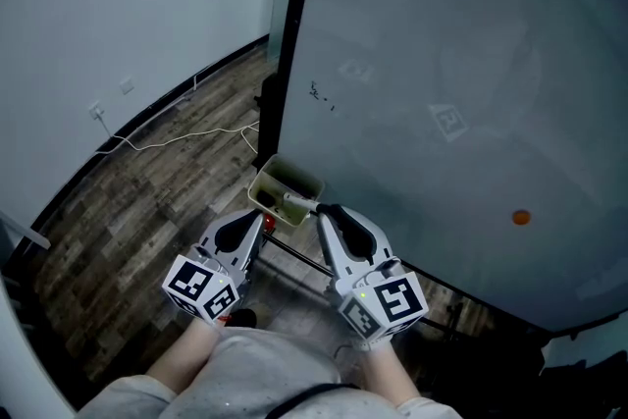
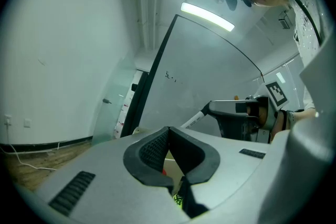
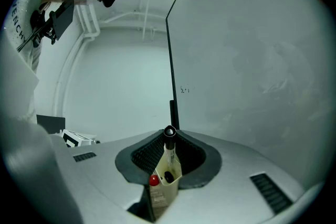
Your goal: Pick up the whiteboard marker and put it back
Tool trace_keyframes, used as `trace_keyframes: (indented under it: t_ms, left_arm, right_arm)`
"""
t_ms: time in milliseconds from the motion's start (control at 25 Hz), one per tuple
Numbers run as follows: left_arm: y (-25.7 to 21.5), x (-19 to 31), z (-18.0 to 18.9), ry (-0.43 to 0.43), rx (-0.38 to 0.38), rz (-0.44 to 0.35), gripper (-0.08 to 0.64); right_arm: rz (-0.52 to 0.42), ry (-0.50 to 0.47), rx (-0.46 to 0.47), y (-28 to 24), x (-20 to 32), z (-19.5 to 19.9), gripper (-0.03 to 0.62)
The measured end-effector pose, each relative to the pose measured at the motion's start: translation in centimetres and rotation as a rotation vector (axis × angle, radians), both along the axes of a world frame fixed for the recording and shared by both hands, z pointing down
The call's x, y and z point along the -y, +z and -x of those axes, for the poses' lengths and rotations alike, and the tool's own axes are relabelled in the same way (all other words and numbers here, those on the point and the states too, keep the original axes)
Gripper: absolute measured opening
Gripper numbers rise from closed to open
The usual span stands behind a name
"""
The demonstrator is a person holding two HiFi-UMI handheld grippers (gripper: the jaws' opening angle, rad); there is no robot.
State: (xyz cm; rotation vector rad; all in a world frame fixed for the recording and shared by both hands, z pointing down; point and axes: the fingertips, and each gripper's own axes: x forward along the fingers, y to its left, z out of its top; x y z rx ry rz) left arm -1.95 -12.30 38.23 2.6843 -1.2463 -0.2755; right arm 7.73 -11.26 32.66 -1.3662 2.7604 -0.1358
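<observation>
The whiteboard marker (image 1: 297, 202), white with a black end, is clamped in my right gripper (image 1: 322, 209) and pokes out over the small cream pen tray (image 1: 267, 180) at the whiteboard's left edge. In the right gripper view the marker (image 3: 169, 148) stands between the dark pads, with the tray (image 3: 161, 192) and a red item (image 3: 153, 180) below it. My left gripper (image 1: 257, 219) hovers beside the tray's near left side, its pads meeting at the tips with nothing between them. The left gripper view shows the right gripper (image 2: 231, 108) holding the marker (image 2: 193, 119).
The large whiteboard (image 1: 461, 93) fills the right side, with small scribbles (image 1: 319, 95) and an orange magnet (image 1: 521, 218). Its black frame post (image 1: 289, 44) rises behind the tray. A white cable (image 1: 167, 140) runs over the wooden floor toward a wall socket (image 1: 96, 111).
</observation>
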Motion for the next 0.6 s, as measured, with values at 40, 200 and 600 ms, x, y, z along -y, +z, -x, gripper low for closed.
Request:
trace_keyframes:
  t_ms: [40, 200, 600]
  left_arm:
    - [-0.05, -0.06, -0.02, 0.0, 0.002, -0.001, 0.015]
    - [-0.04, -0.27, 0.02, -0.004, 0.007, -0.005, 0.015]
    - [-0.37, -0.69, -0.07, -0.01, 0.031, -0.03, 0.015]
  right_arm:
    - [0.0, -0.001, 0.0, 0.02, -0.04, 0.01, 0.078]
    - [0.004, -0.006, 0.001, 0.19, -0.2, 0.06, 0.078]
    - [0.003, -0.009, 0.007, -0.15, -0.6, -0.05, 0.078]
